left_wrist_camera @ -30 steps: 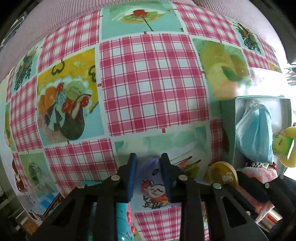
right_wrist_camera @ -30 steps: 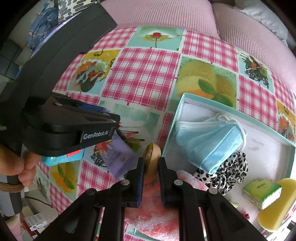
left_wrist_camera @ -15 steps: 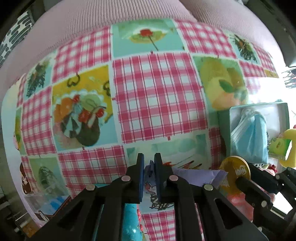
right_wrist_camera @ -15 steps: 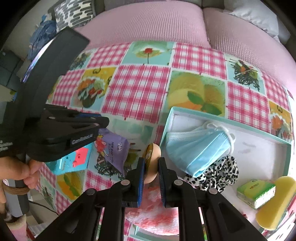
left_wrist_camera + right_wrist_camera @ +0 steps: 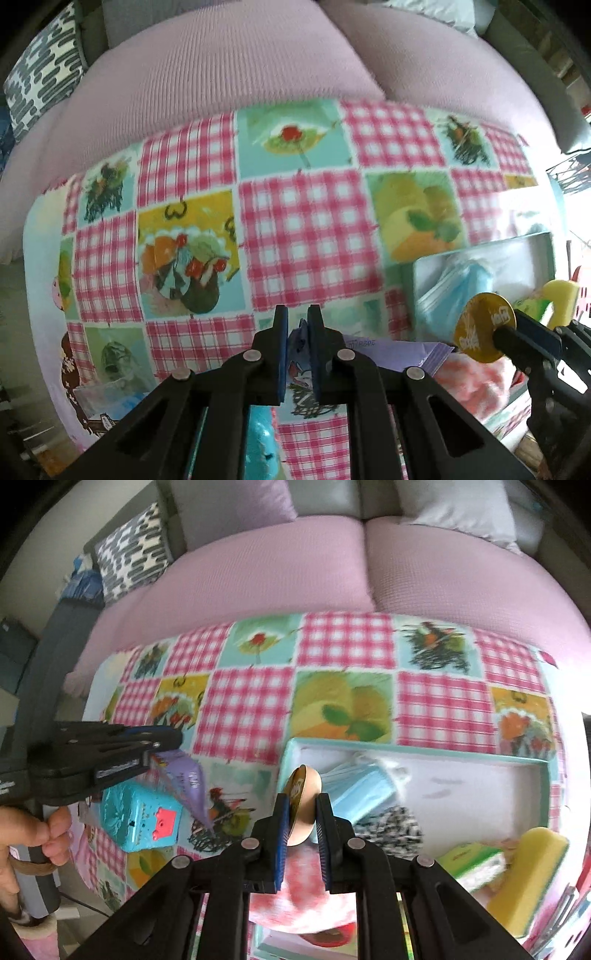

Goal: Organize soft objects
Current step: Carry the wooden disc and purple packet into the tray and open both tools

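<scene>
I see the left gripper (image 5: 296, 325) with jaws just closed on a flat lilac cartoon-print sachet (image 5: 186, 781), held above the patchwork tablecloth (image 5: 303, 236). Right gripper (image 5: 300, 805) clamps a round gold-faced puff disc (image 5: 302, 797) beside the teal-rimmed white box (image 5: 480, 779).

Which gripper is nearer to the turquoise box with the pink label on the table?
Left. The left gripper hangs just above the turquoise box, holding a purple packet. The right gripper, shut on a gold disc, is off to the side, near the tray.
</scene>
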Available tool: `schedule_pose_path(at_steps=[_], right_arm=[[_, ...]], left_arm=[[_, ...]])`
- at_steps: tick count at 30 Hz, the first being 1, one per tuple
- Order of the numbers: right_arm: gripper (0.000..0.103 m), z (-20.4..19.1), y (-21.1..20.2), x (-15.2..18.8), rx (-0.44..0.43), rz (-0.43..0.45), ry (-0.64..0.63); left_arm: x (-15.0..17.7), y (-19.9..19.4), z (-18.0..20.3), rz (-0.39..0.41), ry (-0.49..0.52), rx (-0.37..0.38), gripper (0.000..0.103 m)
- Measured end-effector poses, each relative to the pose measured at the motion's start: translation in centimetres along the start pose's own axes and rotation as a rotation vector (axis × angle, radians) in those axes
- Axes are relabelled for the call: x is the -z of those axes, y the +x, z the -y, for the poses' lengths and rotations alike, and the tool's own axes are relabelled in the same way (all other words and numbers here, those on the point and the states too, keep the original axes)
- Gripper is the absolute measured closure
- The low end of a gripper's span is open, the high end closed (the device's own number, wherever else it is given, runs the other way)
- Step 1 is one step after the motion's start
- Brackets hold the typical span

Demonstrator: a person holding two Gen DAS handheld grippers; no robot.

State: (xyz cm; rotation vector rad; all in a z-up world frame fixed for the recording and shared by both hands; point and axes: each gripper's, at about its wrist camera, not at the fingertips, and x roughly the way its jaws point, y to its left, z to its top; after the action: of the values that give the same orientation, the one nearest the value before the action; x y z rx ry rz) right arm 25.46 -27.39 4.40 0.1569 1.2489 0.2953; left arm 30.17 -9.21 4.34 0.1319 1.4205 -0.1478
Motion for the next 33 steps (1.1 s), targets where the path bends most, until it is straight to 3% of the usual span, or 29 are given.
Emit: schedule_pose_path(at_steps=[7,19,33], right_arm=[[0.088,4.3,-1.9,0.6,0.042,0.024,0.062],[0.088,10.0,-3.2,3.4,0.153,-0.014,0.086],[0.088,10.3,-3.4,3.7,0.15,-0.026,0.071]], left_arm=[[-1.1,-2.7,3.9,0.049,0.033,0.023,0.093],[-1.9,-0.7,13.0,0.023,0.136,0.066,0.093],[-1.9,0.9,13.7,-0.02,0.118,0.081,0.086]])
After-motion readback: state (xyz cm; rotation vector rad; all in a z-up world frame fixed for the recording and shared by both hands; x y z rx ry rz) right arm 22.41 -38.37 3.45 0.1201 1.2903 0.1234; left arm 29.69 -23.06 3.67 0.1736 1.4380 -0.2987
